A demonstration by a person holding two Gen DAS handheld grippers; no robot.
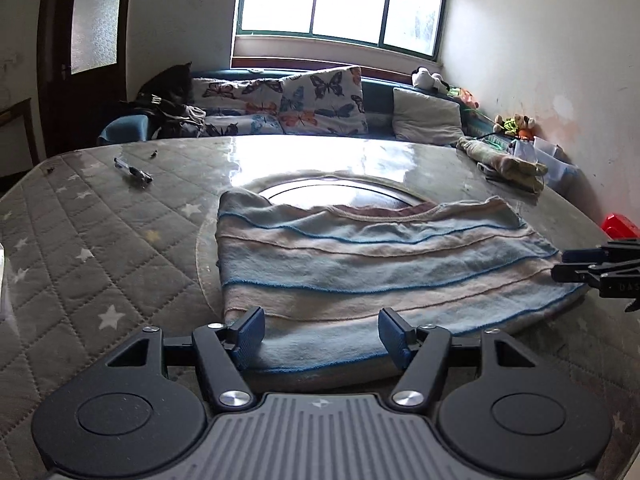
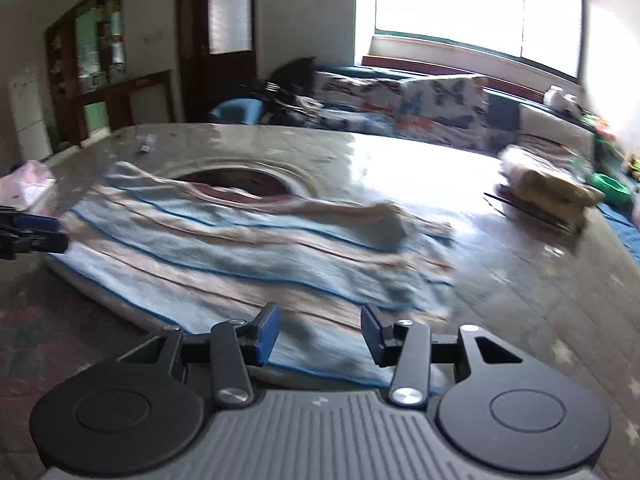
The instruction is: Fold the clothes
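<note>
A: Lying flat across the middle of the table (image 1: 100, 240), partly over its round inset, the striped cloth (image 1: 360, 264) looks already doubled once, its near edge just ahead of both tools.

B: So which step is this?

A: Judging by that, it sits between folds: 1 fold looks done, the next grasp not yet made. The left gripper (image 1: 322, 334) stands wide, nothing between its pads, poised over the near hem. The right gripper (image 2: 320, 334) is narrower but also empty, its pads clear of the cloth near the right corner.

B: And the next move?

A: Probably both need to drop onto the near edge, pinch the 2 corners together, then carry them across evenly. A loose flap at the far right (image 2: 384, 220) may bunch unless smoothed.

B: Anything nearby?

A: A pen (image 1: 134, 174) lies well apart, far left.
</note>
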